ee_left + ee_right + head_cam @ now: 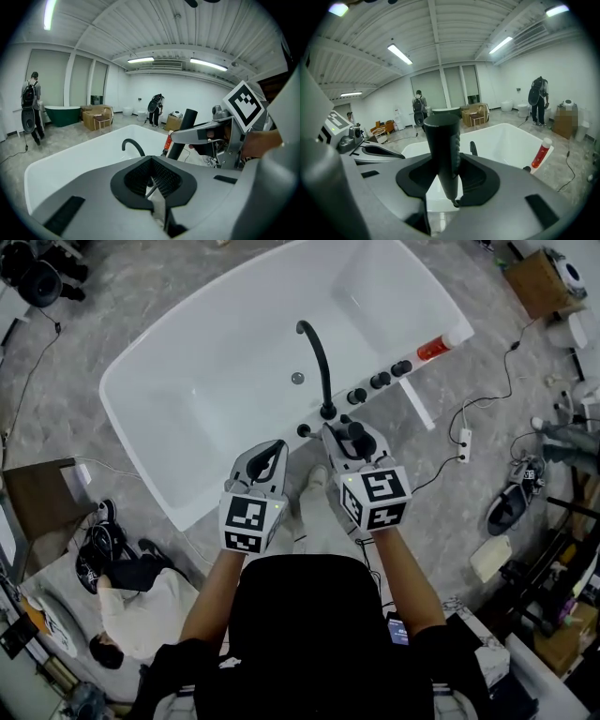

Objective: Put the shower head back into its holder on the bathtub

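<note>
Shower head, lower end hidden, stands clamped in right hand-held gripper; left hand-held gripper closed, empty.

Nothing in the room can be read as a word or a number. The marker cube on the left and its twin on the right carry only black-and-white square patterns, no letters. The red bottle on the bathtub rim is too small for its label to be made out. The cardboard boxes show no legible print.
</note>
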